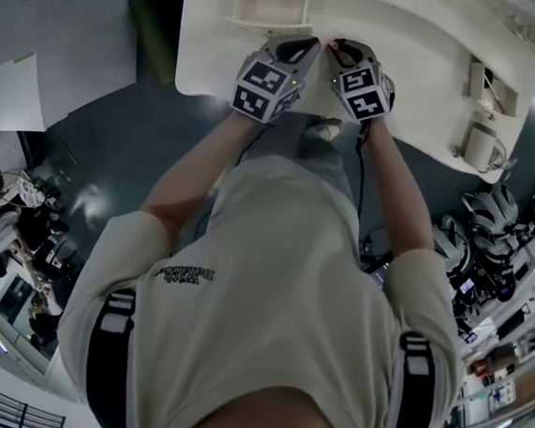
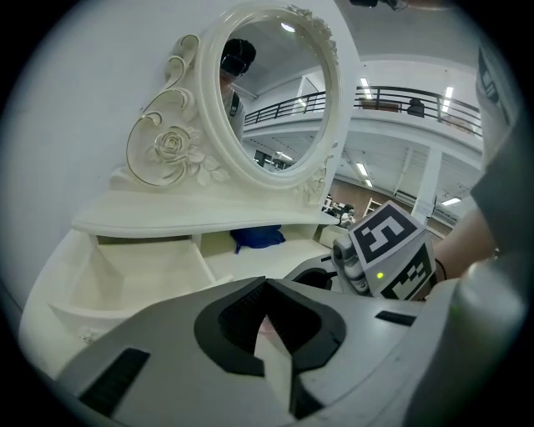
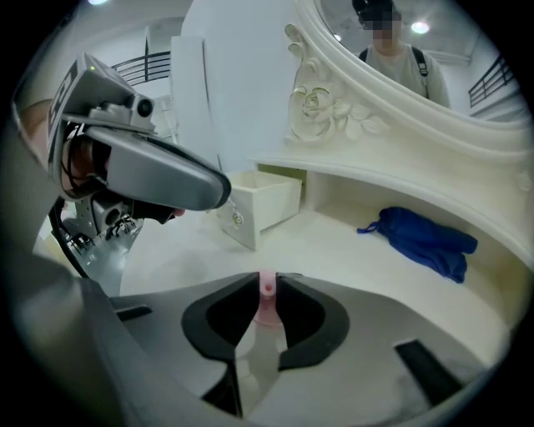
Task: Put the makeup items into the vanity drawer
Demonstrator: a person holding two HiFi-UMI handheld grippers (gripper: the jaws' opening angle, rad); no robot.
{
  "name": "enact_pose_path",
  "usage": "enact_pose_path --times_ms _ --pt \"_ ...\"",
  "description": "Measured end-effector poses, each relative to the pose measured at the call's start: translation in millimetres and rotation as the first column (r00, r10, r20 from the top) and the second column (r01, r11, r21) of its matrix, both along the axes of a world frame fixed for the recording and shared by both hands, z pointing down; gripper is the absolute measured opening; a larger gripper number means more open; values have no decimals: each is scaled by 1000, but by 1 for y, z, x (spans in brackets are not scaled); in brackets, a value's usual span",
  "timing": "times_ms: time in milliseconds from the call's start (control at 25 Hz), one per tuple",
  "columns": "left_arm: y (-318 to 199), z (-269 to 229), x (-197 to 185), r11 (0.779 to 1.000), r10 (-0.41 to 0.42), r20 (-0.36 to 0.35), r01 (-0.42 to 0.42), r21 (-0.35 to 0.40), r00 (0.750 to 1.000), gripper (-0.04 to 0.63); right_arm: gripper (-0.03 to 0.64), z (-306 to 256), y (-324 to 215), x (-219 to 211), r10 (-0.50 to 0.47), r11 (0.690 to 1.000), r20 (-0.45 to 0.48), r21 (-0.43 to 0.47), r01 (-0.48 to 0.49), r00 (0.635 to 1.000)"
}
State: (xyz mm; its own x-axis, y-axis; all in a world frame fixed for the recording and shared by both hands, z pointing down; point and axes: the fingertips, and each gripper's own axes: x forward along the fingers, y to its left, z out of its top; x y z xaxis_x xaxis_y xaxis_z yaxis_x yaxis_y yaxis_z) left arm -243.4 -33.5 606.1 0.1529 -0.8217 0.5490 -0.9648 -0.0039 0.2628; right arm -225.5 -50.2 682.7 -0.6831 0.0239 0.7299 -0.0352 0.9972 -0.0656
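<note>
I stand over a white vanity table (image 1: 424, 54) with both grippers side by side near its front edge. My right gripper (image 3: 267, 279) is shut on a small pink tube (image 3: 266, 302) that stands upright between its pads. My left gripper (image 2: 267, 288) has its jaws almost together, and a small pale pink item (image 2: 265, 325) shows in the gap; from the right gripper view, pink peeks out at its tip (image 3: 177, 213). The vanity drawer (image 3: 259, 200) is pulled open beyond the left gripper (image 1: 301, 46), to the left of the right gripper (image 1: 345, 48).
A blue cloth pouch (image 3: 421, 233) lies under the vanity's raised shelf. An oval mirror (image 2: 279, 92) with carved roses stands behind it. A white cup-like object (image 1: 481, 144) and small white fittings (image 1: 492, 84) sit at the table's right end.
</note>
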Motion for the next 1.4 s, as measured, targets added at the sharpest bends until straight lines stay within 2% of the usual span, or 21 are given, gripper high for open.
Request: enact_pose_path --times_ms 400,600,760,880,1080,1200,1320,1400 --pt "-11 -28 0 999 23 14 -24 42 1000 12 48 -45 -17 1 51 998 80 35 -54 996" --pt "-30 -71 7 991 58 38 -62 115 998 12 46 -107 -38 15 111 989 176 81 -127 978" --pt "-54 -125 21 971 113 72 -125 202 991 12 43 -176 -61 37 171 969 273 128 -212 947" --pt "-78 -168 41 940 172 107 -196 278 979 12 41 -229 -80 65 223 940 347 170 -294 911" --pt "-100 -235 85 872 260 154 -300 386 953 12 41 -306 -94 123 289 879 451 223 -421 844" --pt "-106 -271 118 814 321 188 -372 447 928 12 41 -346 -94 162 324 831 503 253 -495 801" --pt "-110 -303 155 743 393 214 -446 500 894 12 41 -382 -90 205 361 766 556 280 -578 748" --pt "-109 -321 178 703 434 223 -483 522 873 12 41 -402 -85 232 382 725 588 288 -626 713"
